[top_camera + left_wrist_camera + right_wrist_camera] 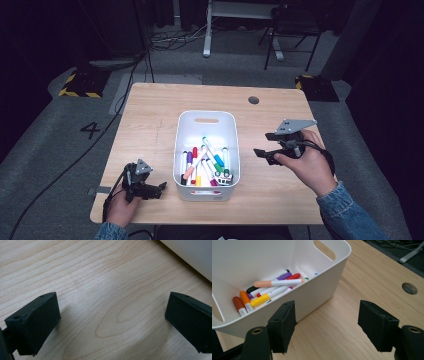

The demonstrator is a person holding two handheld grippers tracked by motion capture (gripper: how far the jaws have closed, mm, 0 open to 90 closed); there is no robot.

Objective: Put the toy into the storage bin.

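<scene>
The markers (206, 165) lie heaped in the bin (207, 116) mid-tabletop, most pointing roughly 12 to 6 (some slant). The right gripper (265, 145), nearer and raised, has them at its 9 o'clock; jaws open, probably empty. The left gripper (161, 187) rests low, jaws wide open.

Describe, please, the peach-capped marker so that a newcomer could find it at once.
Start at the white bin in the middle of the wooden table. Among the markers piled inside, the peach-capped marker lies on top, crosswise; alone among them it has a pale peach cap and a white barrel.
</scene>
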